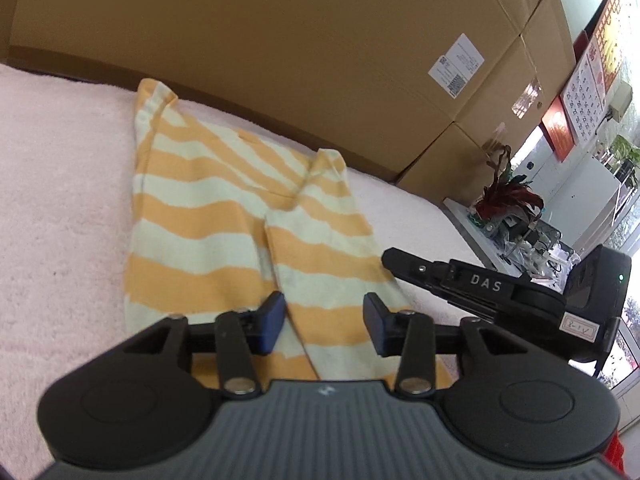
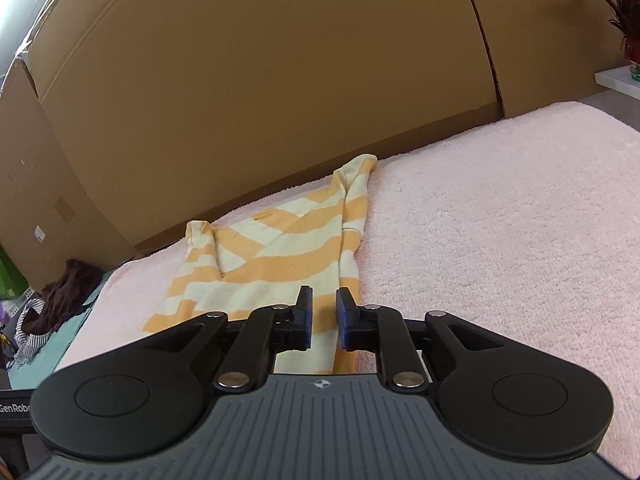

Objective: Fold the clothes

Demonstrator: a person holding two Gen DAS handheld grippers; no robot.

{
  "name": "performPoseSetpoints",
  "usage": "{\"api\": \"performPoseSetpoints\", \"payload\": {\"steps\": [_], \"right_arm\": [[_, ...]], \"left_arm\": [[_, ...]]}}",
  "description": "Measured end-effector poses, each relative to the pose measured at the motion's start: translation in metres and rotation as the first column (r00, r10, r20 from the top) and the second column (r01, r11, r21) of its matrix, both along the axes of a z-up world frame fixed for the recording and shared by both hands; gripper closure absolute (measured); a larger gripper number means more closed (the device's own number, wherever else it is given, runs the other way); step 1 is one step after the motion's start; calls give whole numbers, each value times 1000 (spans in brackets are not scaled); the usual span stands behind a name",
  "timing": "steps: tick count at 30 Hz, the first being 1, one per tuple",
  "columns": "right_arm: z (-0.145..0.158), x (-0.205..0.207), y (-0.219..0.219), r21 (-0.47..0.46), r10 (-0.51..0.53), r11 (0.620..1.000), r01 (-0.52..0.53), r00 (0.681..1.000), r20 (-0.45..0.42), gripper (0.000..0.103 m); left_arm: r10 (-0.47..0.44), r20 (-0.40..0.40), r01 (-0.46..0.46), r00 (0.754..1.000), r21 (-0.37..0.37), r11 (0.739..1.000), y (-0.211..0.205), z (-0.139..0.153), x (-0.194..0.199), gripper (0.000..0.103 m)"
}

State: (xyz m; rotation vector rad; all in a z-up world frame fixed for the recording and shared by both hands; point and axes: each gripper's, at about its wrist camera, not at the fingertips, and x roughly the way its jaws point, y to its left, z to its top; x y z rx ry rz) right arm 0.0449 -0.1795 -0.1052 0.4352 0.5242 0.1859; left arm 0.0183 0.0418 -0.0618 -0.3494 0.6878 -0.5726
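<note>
- While both tongs hover low over the near end of the garment, one striped garment [image 1: 224,216] lies flat on the pink towel [image 1: 60,200] that covers the counter; orange and pale bands, two narrow ends pointing toward the boxes.
- Left tongs [image 1: 325,320]: jaws parted, nothing pressed between the two blue pads [image 1: 272,322]; cloth shows through the gap below them.
- Right tongs [image 2: 323,318]: jaws apart by a narrow gap, two blue pads [image 2: 305,316], no cloth pinched; the garment's right edge runs under the gap.
- In the left wrist view the right tongs enter from the right, black, lettered "DAS", tip just beside the garment's right edge; whether it touches the cloth I cannot tell.
- Cardboard boxes [image 1: 280,40] behind the counter: at least three counted in the left wrist view, one white label [image 1: 456,66] on the large one.
- One red-leaved plant [image 1: 506,196] on a white shelf to the right.
- One heap of dark and striped clothes [image 2: 52,300] lies off the towel's left end.
</note>
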Motion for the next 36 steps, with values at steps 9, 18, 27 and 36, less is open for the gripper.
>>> {"api": "performPoseSetpoints", "payload": {"steps": [9, 18, 27, 36], "right_arm": [[-7, 0, -13, 86, -59, 994, 60, 998, -18, 101], [6, 6, -4, 0, -20, 1000, 20, 999, 32, 83], [1, 34, -5, 18, 8, 1000, -8, 1000, -22, 100], [6, 31, -5, 3, -17, 1000, 17, 1000, -15, 87]], "left_arm": [[3, 12, -3, 1000, 23, 1000, -7, -4, 2, 103], [66, -2, -66, 998, 4, 998, 6, 6, 26, 57], [132, 19, -133, 991, 24, 991, 6, -5, 43, 101], [130, 23, -130, 991, 10, 991, 6, -7, 41, 72]]}}
